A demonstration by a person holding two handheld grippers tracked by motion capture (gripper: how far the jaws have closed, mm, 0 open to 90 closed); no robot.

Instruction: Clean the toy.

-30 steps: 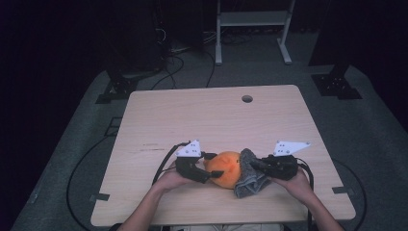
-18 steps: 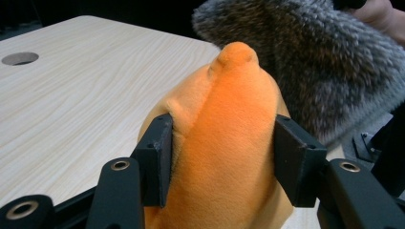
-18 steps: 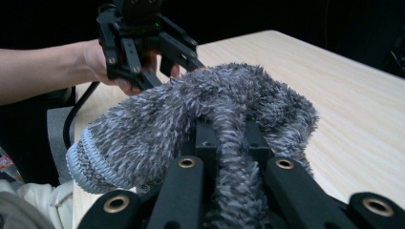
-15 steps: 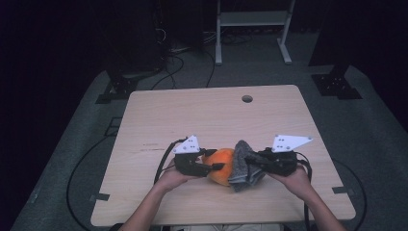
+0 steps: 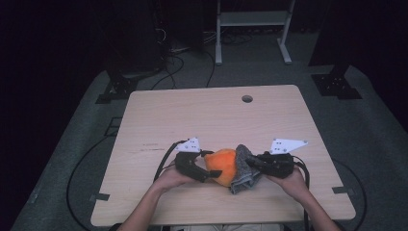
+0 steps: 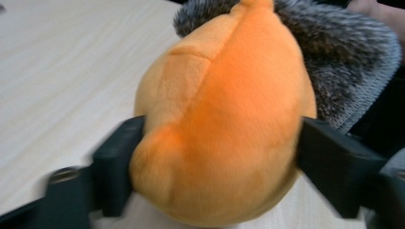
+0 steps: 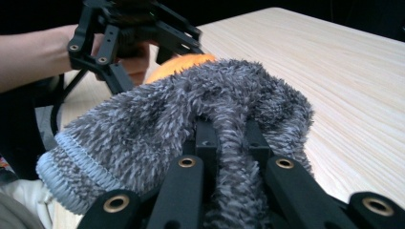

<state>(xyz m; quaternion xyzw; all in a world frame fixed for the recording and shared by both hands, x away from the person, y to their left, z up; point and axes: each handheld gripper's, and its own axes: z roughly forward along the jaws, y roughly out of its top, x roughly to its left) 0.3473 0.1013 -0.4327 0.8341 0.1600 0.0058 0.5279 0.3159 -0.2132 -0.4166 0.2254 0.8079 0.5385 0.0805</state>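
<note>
Two claws meet near the front edge of the desk (image 5: 159, 120), with the orange plush toy (image 5: 223, 165) lying between them. My left claw (image 6: 210, 162) straddles the toy's rear, its jaws having just opened further, pads at the flanks. My right claw (image 7: 227, 131) pinches a fold of the grey fuzzy sock (image 7: 181, 119). I judge I'm dressing the toy; next, pull the sock's mouth over it.

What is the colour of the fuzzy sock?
The sock is mottled grey with a paler ribbed cuff; the right gripper view shows it best.
</note>
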